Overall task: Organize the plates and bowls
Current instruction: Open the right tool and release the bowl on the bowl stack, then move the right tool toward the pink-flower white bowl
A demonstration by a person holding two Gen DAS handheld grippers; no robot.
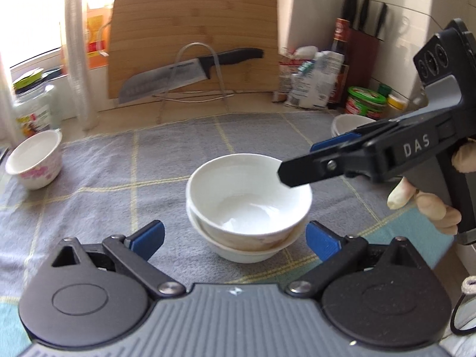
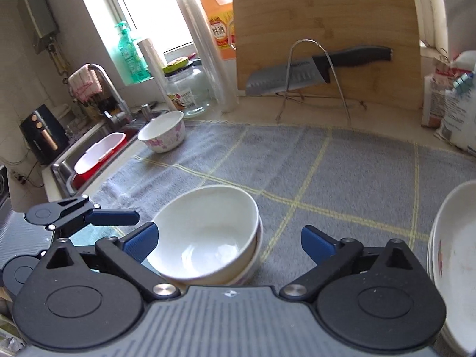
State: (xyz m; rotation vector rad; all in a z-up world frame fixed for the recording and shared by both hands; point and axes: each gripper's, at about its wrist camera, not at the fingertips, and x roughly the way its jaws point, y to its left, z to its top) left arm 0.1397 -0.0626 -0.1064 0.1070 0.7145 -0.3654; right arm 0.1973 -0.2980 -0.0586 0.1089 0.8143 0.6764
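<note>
Your stack of dishes [image 2: 452, 267] is cut off at the right wrist view's edge. Two nested white bowls [image 1: 248, 205] sit mid-towel [image 1: 119, 184], between your left gripper [image 1: 235, 238] and right gripper [image 2: 229, 244], both wide and empty. A flowered bowl [image 2: 163, 134] stands near the sink [image 2: 89, 163].

A bamboo cutting board [image 1: 193, 38] stands against the wall straight ahead of both grippers, a black-handled knife [image 1: 190, 71] propped across a wire rack [image 1: 196, 89] at its foot. A grey checked towel [image 2: 342, 175] covers the counter beneath the grippers. Ahead and to the left of the right gripper sit a glass jar [image 2: 190, 92], an orange oil bottle [image 2: 218, 23], a green soap dispenser [image 2: 131, 55] and a steel sink [image 2: 89, 160] with its tap [image 2: 111, 95]. Ahead and to the right of the left gripper, a knife block [image 1: 364, 38], a dark sauce bottle [image 1: 340, 53] and a green-lidded tub [image 1: 367, 101] crowd the corner
</note>
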